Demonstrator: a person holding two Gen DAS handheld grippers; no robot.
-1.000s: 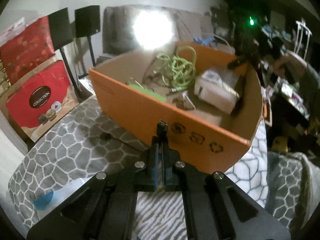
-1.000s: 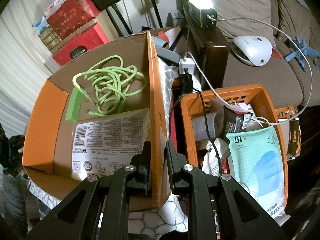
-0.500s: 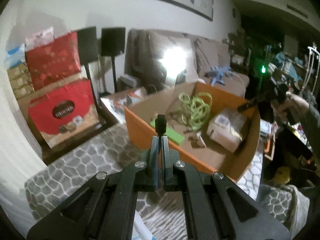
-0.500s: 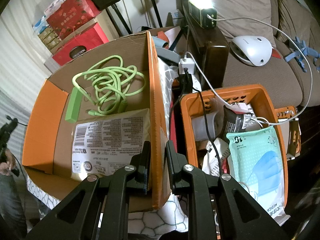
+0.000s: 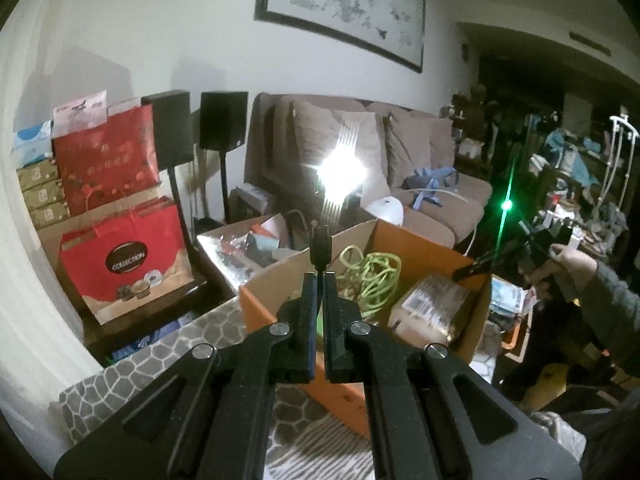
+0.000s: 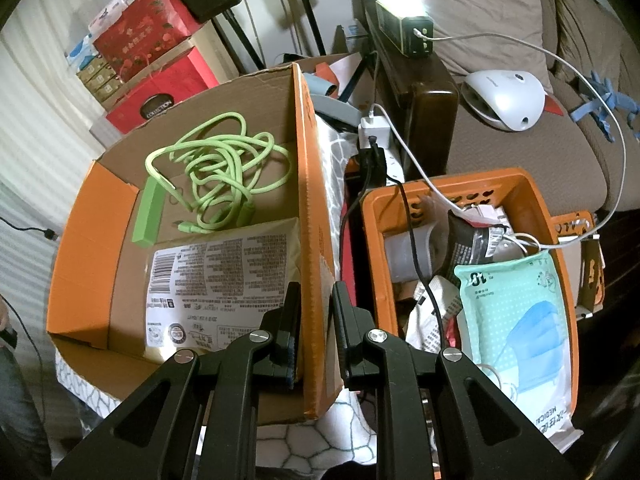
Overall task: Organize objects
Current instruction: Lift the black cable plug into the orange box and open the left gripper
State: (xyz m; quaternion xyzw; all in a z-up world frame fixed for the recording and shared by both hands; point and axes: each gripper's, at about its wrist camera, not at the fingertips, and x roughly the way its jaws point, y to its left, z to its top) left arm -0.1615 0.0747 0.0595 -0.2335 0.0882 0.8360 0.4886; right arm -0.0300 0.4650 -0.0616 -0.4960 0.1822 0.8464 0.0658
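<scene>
My left gripper [image 5: 319,280] is shut on a black cable; its plug [image 5: 321,246] sticks up past the fingertips, raised in front of the orange cardboard box [image 5: 280,312]. The plug also shows in the right wrist view [image 6: 49,233], left of the box. My right gripper [image 6: 316,300] is shut on the box's right wall [image 6: 312,216]. Inside the box lie a coiled green cable [image 6: 216,184], a green bar [image 6: 147,216] and a labelled packet [image 6: 224,280].
An orange plastic basket [image 6: 532,208] right of the box holds a mask pack [image 6: 516,340], pouches and cables. A sofa [image 6: 520,148] with a white device [image 6: 504,100] and a bright lamp [image 6: 404,20] lies behind. Red gift bags [image 5: 124,256] stand at the left.
My left gripper has risen and pulled back from the box's front wall, lifting the cable plug. The right gripper has held still on the box wall.
</scene>
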